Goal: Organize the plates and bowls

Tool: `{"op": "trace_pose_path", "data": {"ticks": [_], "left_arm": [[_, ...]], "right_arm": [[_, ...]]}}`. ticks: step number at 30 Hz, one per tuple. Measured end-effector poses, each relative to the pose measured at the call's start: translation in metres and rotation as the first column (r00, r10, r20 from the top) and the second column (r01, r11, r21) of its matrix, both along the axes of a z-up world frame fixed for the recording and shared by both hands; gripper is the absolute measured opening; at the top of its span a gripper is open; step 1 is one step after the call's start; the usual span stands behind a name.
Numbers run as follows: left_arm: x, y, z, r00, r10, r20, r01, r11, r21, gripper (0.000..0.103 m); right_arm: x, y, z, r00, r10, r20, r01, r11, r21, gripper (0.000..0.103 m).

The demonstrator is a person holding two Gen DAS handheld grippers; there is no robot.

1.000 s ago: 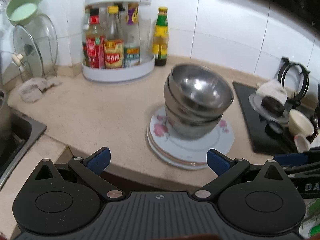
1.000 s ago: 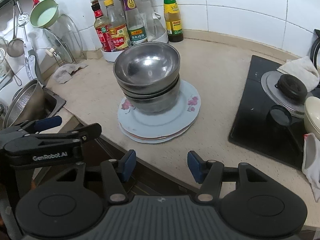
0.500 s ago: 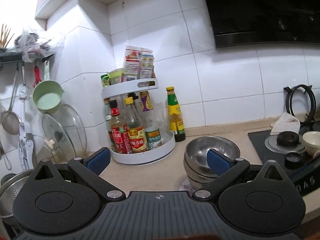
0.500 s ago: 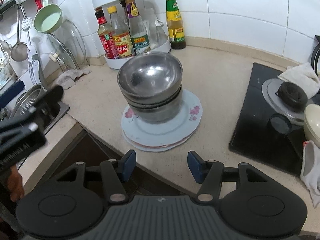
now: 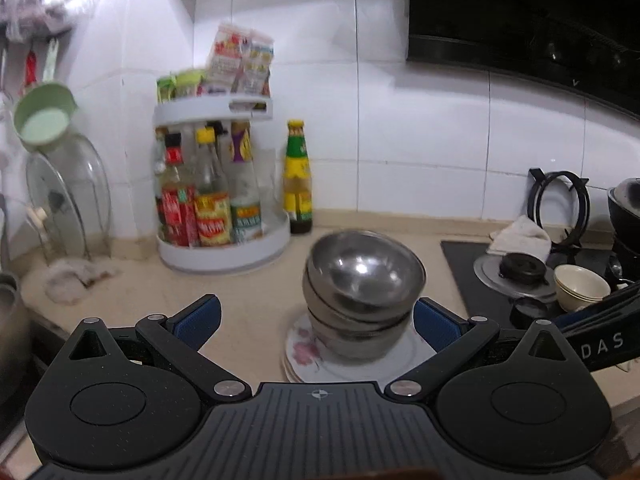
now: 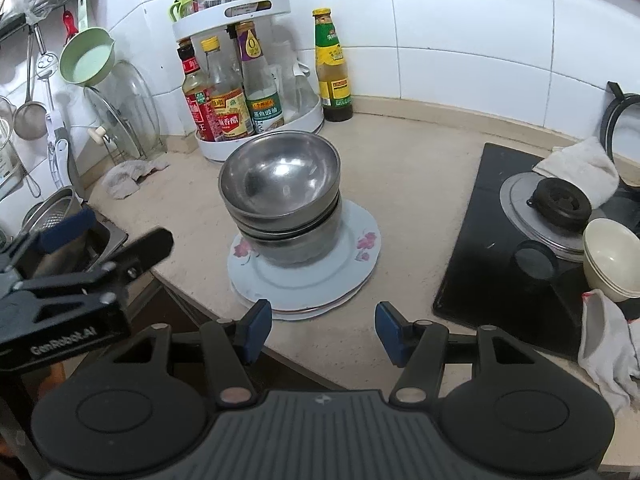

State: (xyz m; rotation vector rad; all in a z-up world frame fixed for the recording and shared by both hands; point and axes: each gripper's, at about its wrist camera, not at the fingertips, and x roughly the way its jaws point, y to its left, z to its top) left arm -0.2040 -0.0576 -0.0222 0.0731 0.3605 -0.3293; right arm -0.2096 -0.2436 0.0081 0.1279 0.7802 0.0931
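Steel bowls stacked on plates | ahead of both grippers, untouched | left gripper and right gripper jaws released, empty

- A nested stack of steel bowls stands upright, mouths up, leaning slightly toward nine o'clock, its shiny inside empty.
- The bowls sit on a stack of white plates with pink flowers printed at three and nine o'clock on the rim.
- The plates lie flat on the beige surface, near its front edge.
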Motion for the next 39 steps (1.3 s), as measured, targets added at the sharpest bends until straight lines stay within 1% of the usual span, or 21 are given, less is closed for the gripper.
{"op": "trace_pose_path", "data": {"ticks": [5,10,14,15,16,17,18,19,20,21,22,24,26,30,31,32,33,34,37,38,39], "left_arm": [[0.000,0.002,-0.002,1.000,0.006,-0.005,-0.006,1.000,-0.002,0.103],[0.005,0.003,-0.002,0.998,-0.031,-0.063,0.030,0.999,-0.021,0.103],[0.003,0.006,-0.001,0.998,-0.023,-0.066,0.020,0.999,-0.036,0.103],[0.001,0.008,0.001,0.999,-0.019,-0.049,0.017,0.999,-0.045,0.103],[-0.003,0.011,0.002,1.000,-0.003,-0.011,0.003,0.998,-0.056,0.103],[-0.009,0.013,0.004,0.999,0.025,0.048,-0.022,0.998,-0.062,0.103],[-0.019,0.013,0.006,0.989,0.069,0.132,-0.062,0.997,-0.054,0.103],[-0.029,0.012,0.008,0.966,0.129,0.222,-0.123,0.992,-0.042,0.103],[-0.044,0.009,0.008,0.910,0.208,0.360,-0.210,0.977,-0.033,0.103],[-0.059,0.006,0.007,0.828,0.258,0.497,-0.279,0.960,-0.033,0.103],[-0.073,0.002,0.006,0.736,0.282,0.615,-0.329,0.944,-0.039,0.103],[-0.095,-0.005,0.006,0.572,0.289,0.768,-0.386,0.921,-0.059,0.103],[-0.109,-0.012,0.003,0.438,0.281,0.854,-0.418,0.905,-0.083,0.103],[-0.127,-0.021,-0.006,0.224,0.257,0.940,-0.464,0.876,-0.129,0.103],[-0.130,-0.022,-0.007,0.184,0.249,0.951,-0.466,0.874,-0.138,0.103],[-0.133,-0.022,-0.007,0.165,0.241,0.956,-0.461,0.876,-0.141,0.103],[-0.136,-0.022,-0.006,0.159,0.239,0.958,-0.455,0.879,-0.144,0.103],[-0.137,-0.022,-0.005,0.162,0.238,0.958,-0.452,0.881,-0.143,0.103],[-0.137,-0.020,-0.002,0.179,0.249,0.952,-0.453,0.880,-0.145,0.103],[-0.137,-0.018,-0.001,0.192,0.252,0.949,-0.451,0.881,-0.142,0.103],[-0.135,-0.018,0.000,0.212,0.253,0.944,-0.448,0.883,-0.137,0.103]], "right_arm": [[0.000,0.000,0.002,1.000,-0.005,0.006,0.005,1.000,0.000,0.054],[0.001,0.003,0.001,1.000,0.002,0.007,-0.002,1.000,0.000,0.054],[0.001,0.002,0.001,1.000,0.000,0.007,0.000,1.000,0.001,0.054],[0.001,0.002,0.002,1.000,0.001,0.010,-0.001,1.000,0.001,0.054],[0.001,0.002,0.003,1.000,0.002,0.015,-0.002,1.000,0.003,0.054],[0.000,0.001,0.004,1.000,0.003,0.020,-0.003,1.000,0.008,0.054],[0.000,0.001,0.004,1.000,0.004,0.026,-0.005,1.000,0.016,0.054],[-0.001,0.000,0.005,0.999,0.006,0.033,-0.007,1.000,0.026,0.055],[-0.002,-0.001,0.005,0.999,0.005,0.041,-0.006,0.999,0.036,0.054],[-0.003,-0.002,0.006,0.999,0.002,0.049,-0.005,0.999,0.045,0.055],[-0.004,-0.003,0.006,0.998,0.000,0.059,-0.003,0.999,0.051,0.055],[-0.005,-0.003,0.006,0.997,-0.002,0.076,-0.002,0.998,0.057,0.055],[-0.005,-0.003,0.005,0.997,-0.003,0.076,-0.001,0.998,0.057,0.055],[-0.004,-0.001,0.004,0.998,0.002,0.069,-0.006,0.998,0.065,0.055],[-0.004,-0.001,0.004,0.998,0.002,0.069,-0.006,0.998,0.065,0.055],[-0.004,0.000,0.005,0.998,0.004,0.069,-0.009,0.998,0.066,0.055],[-0.004,0.001,0.005,0.998,0.007,0.067,-0.012,0.998,0.066,0.055],[-0.004,0.002,0.005,0.998,0.010,0.068,-0.015,0.998,0.065,0.055],[-0.003,0.007,0.006,0.997,0.021,0.070,-0.026,0.998,0.059,0.055],[-0.003,0.008,0.006,0.997,0.026,0.071,-0.030,0.998,0.059,0.055],[-0.002,0.009,0.007,0.997,0.030,0.071,-0.034,0.998,0.057,0.055]]}}
